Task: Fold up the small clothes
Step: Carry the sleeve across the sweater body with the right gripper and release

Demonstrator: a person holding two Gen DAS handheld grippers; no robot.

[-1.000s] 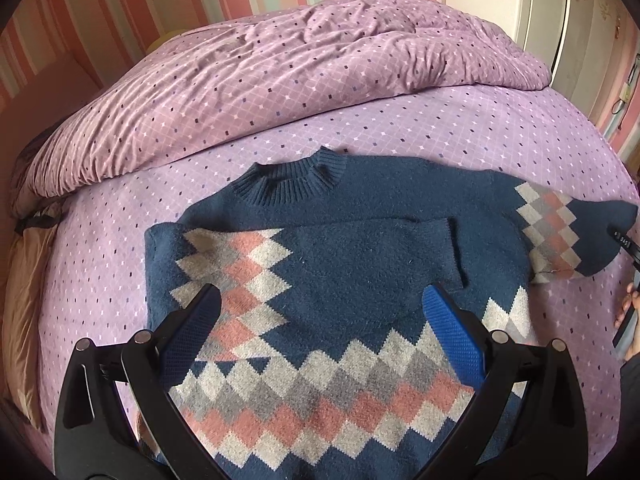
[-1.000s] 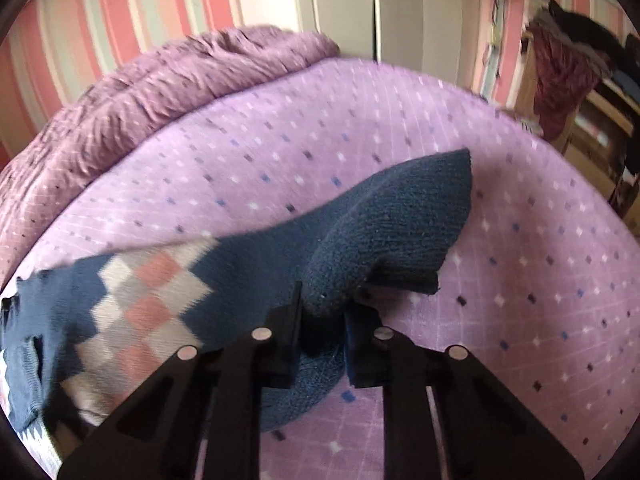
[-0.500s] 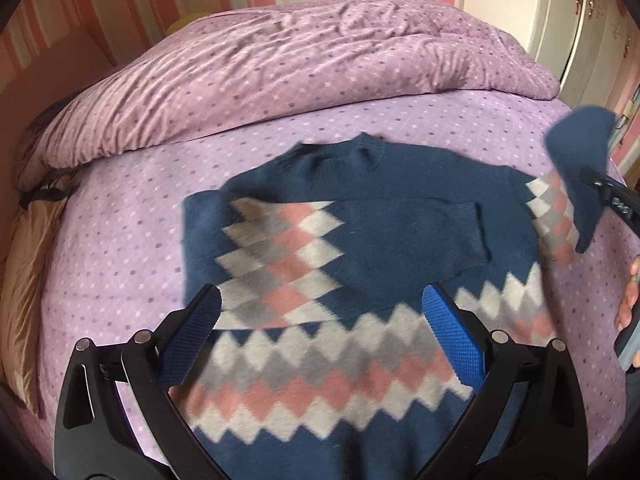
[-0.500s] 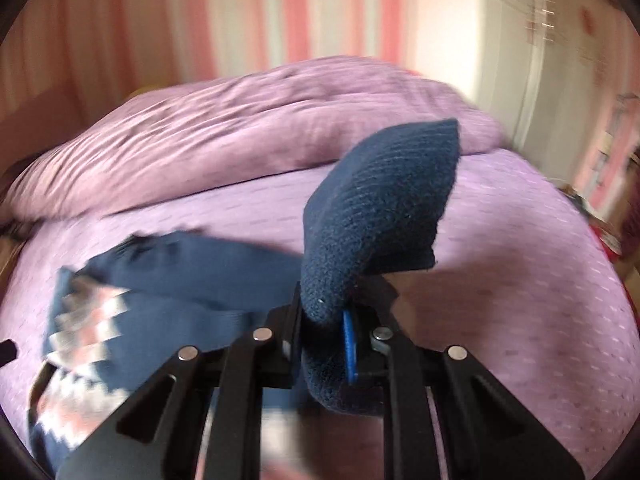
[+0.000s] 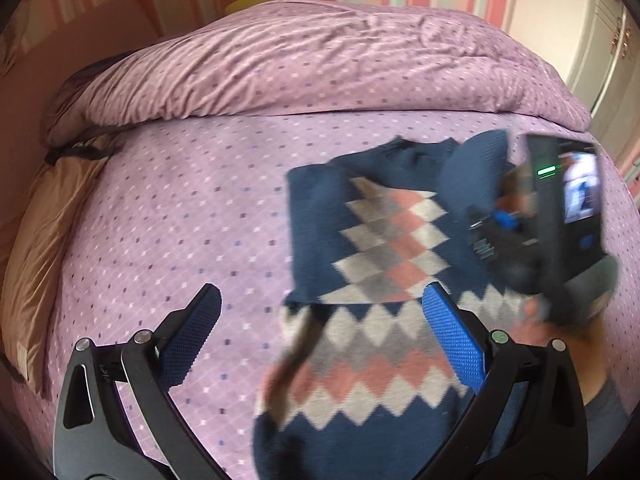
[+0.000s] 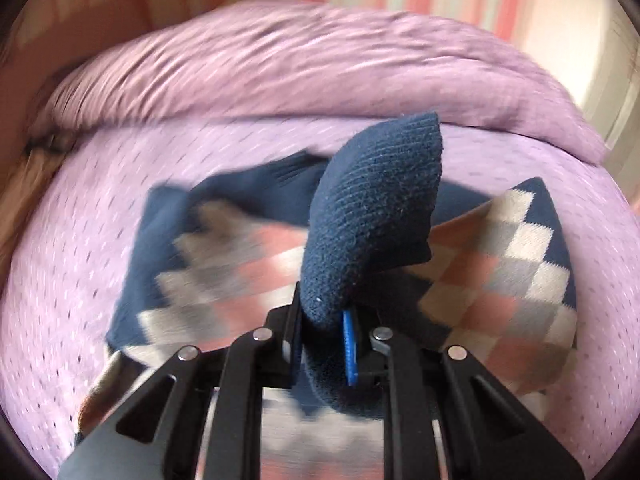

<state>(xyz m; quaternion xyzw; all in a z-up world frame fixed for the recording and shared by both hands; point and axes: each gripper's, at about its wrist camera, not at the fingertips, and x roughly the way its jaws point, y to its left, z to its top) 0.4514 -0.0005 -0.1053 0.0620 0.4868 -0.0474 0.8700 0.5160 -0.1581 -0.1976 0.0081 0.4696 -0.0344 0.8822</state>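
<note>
A navy sweater (image 5: 376, 264) with pink, grey and white diamonds lies on the purple bed; its left sleeve is folded across the chest. My left gripper (image 5: 320, 332) is open and empty, low over the sweater's left edge. My right gripper (image 6: 324, 340) is shut on the navy cuff (image 6: 372, 220) of the right sleeve and holds it raised over the sweater body (image 6: 248, 264). The right gripper and its camera unit also show in the left wrist view (image 5: 520, 232), above the sweater's right side.
The purple dotted bedsheet (image 5: 192, 208) spreads to the left. A bunched purple duvet (image 5: 312, 60) lies along the back. A tan pillow (image 5: 36, 240) sits at the left edge. White wardrobe doors (image 5: 600, 40) stand at the right.
My right gripper has lifted the sleeve cuff off the bed and carried it left over the sweater body. My left gripper has drifted left, toward the sweater's edge.
</note>
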